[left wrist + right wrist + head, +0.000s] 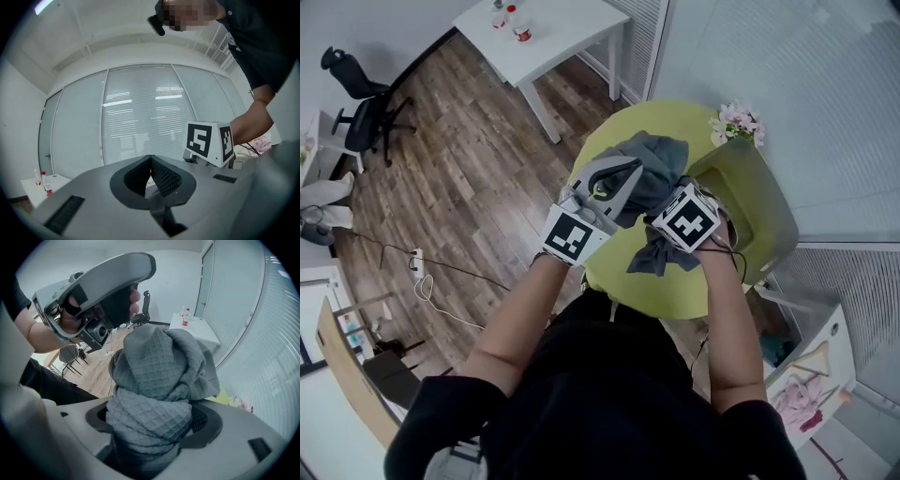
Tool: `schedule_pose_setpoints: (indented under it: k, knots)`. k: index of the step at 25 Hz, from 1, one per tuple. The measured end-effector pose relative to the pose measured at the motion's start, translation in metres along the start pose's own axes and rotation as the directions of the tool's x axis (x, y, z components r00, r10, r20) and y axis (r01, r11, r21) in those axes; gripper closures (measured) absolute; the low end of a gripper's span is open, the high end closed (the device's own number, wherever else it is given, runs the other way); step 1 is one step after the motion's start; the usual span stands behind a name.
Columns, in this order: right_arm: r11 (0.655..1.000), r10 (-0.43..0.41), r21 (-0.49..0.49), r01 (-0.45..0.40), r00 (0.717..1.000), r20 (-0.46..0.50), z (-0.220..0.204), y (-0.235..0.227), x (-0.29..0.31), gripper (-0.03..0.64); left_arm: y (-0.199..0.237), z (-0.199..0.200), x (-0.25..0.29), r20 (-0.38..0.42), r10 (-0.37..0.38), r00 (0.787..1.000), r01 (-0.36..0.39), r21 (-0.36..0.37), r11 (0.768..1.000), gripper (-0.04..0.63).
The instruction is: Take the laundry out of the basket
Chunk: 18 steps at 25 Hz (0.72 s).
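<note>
Lifting step: the right tongs clamp a bunched grey waffle-weave cloth above the round green bench. The left tongs are closed and empty. Next, carry the cloth clear and set it down. The probable basket, at right, has its interior hidden.

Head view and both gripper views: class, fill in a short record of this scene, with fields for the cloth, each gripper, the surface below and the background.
Cloth: grey waffle weave cloth, bunched up
Right gripper: right gripper shut on the cloth
Left gripper: left gripper shut, nothing between its jaws, beside the cloth
Below: round green table
Background: white table with bottles; black chair on wood floor
</note>
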State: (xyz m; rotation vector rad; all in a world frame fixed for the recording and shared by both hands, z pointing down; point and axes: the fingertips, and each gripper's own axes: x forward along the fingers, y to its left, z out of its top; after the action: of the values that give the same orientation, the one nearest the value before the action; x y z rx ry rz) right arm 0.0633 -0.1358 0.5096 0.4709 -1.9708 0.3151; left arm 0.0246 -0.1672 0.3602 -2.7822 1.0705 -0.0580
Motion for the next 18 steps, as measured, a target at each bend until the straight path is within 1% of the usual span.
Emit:
schedule_pose_setpoints:
  k: [3, 6, 9, 11, 13, 18]
  knots:
    - [1.0, 0.012, -0.005, -0.012, 1.0, 0.011, 0.012, 0.013, 0.018, 0.229, 0.01, -0.013, -0.017, -0.002, 0.021, 1.0, -0.021, -0.038, 0.999, 0.584]
    - [0.999, 0.03, -0.016, -0.03, 0.999, -0.024, 0.008, 0.022, 0.039, 0.229, 0.014, -0.028, -0.026, -0.022, 0.021, 1.0, -0.022, -0.046, 0.999, 0.584]
    - [0.998, 0.068, -0.001, -0.068, 0.997, -0.028, 0.003, 0.033, 0.063, 0.229, 0.016, -0.046, -0.033, -0.034, 0.025, 0.999, -0.028, -0.066, 0.997, 0.584]
    - [0.996, 0.088, 0.006, -0.088, 0.995, -0.041, -0.007, 0.041, 0.08, 0.229, 0.013, -0.058, -0.037, -0.045, 0.024, 0.999, -0.027, -0.077, 0.997, 0.584]
    - [0.995, 0.099, 0.005, -0.099, 0.993, -0.056, -0.017, 0.048, 0.096, 0.229, 0.008, -0.072, -0.041, -0.073, 0.013, 0.997, -0.018, -0.078, 0.997, 0.584]
    - [0.989, 0.142, -0.024, -0.145, 0.983, -0.113, -0.045, 0.068, 0.134, 0.229, -0.004, -0.112, -0.048, -0.141, -0.014, 0.99, 0.0, -0.099, 0.995, 0.584]
